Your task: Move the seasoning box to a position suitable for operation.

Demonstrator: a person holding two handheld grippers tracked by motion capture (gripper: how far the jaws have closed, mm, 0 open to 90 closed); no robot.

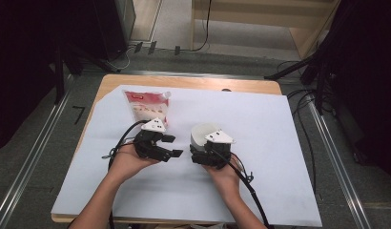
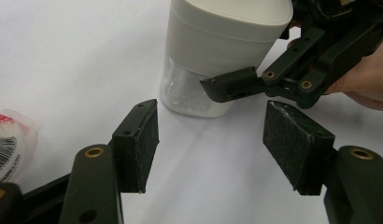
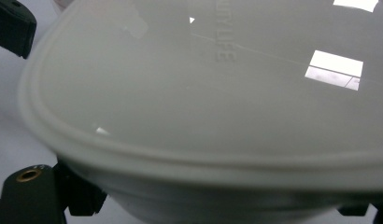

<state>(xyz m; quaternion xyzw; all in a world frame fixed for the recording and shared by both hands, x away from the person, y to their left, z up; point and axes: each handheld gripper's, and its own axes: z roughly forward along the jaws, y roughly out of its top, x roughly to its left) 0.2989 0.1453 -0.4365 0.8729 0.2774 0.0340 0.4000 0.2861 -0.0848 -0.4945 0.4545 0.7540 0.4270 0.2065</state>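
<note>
A person's right gripper [image 1: 201,151] clamps a lidded plastic container [image 1: 201,135] near the middle of a white sheet [image 1: 260,157] spread over the wooden table [image 1: 184,82]. In the left gripper view, one black jaw of that tool lies against the container's clear base just under its grey-white lid [image 2: 229,32], and the right gripper view looks across the lid from close above, jaws flanking the tub at the bottom corners. The left gripper [image 1: 169,145], at nine o'clock from the container and just beside it, stands well open with nothing between its pads [image 2: 297,142]; it points toward the tub without touching it. A red-and-white pouch [image 1: 147,106] lies flat at about eleven o'clock from the container, near the sheet's far edge.

The likeliest trouble is the grip itself. The jaw appears to bite low, where clear wall meets lid, so a lift or twist could let the smooth plastic slide or tip out. White granules seem to sit in the bottom of the tub; if the lid is loose, a tilt could scatter them across the sheet. Should the left gripper close on the lid while the right holds the base unevenly, the container could skid sideways toward the pouch. The trailing cable [image 1: 248,183] near the person's right wrist could also snag on a quick pull.
</note>
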